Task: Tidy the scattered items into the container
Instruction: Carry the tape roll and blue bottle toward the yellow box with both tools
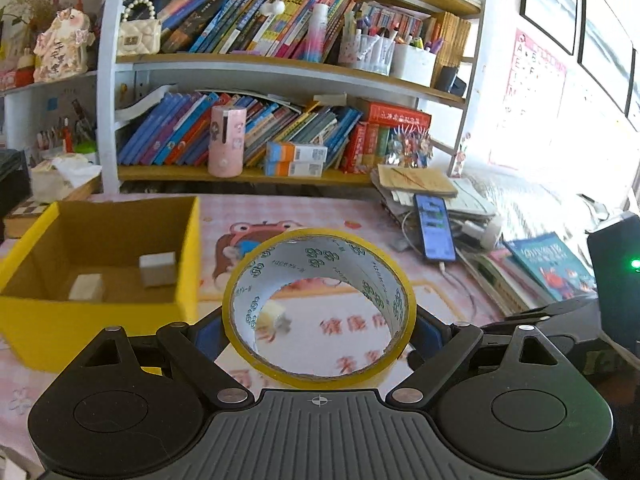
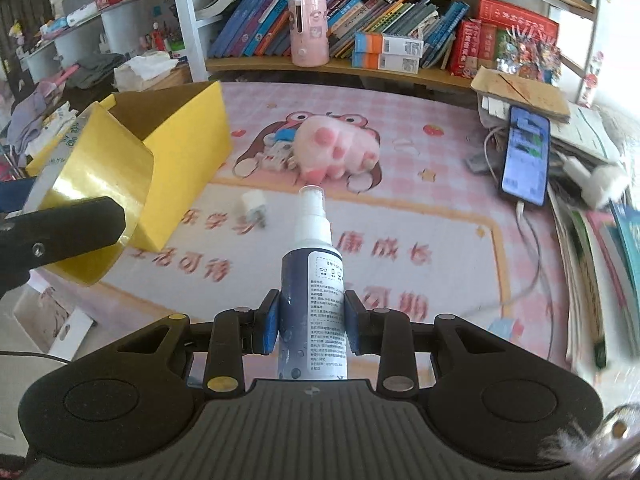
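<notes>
The tape roll (image 1: 319, 307) is clamped across its outer rim by the left tool (image 1: 319, 336), hole facing forward, held above the bench (image 1: 432, 292) just right of the yellow box (image 1: 182, 264). That grip likely suits carrying it sideways over the box wall. The box already holds two small blocks (image 1: 158, 269). The spray bottle (image 2: 311, 300) is gripped around its body by the right tool (image 2: 311, 324), nozzle pointing away, clear of the bench and ready for transfer. Loose items left on the bench: a small white plug (image 2: 253, 207) near the box and a pink paw-shaped plush (image 2: 338, 148) farther back. A phone (image 2: 526, 154) lies at the right edge.
</notes>
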Available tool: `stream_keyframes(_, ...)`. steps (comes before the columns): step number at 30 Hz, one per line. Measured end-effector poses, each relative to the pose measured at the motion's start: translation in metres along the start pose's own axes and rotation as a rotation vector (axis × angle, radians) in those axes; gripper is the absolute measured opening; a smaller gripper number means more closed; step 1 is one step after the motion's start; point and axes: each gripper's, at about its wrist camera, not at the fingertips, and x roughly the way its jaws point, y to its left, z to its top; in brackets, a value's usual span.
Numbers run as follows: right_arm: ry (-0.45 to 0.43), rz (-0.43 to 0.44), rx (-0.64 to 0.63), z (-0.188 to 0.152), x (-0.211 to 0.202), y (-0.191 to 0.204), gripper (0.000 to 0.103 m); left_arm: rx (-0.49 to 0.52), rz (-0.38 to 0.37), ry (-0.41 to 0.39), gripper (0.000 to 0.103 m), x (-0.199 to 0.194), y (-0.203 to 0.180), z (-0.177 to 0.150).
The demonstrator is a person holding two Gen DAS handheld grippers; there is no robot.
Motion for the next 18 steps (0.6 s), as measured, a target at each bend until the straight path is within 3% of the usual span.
stream_keyframes(9, -0.03, -0.014, 0.054, -0.031, -0.029, 0.057, 0.031, 0.05, -0.001, 0.023, 0.091, -0.046, 0.034, -0.023)
stream_keyframes(18, -0.044, 0.02, 0.028, -0.036, -0.038, 0.107, 0.031, 0.049, 0.008, 0.022, 0.091, -0.079, 0.062, -0.039)
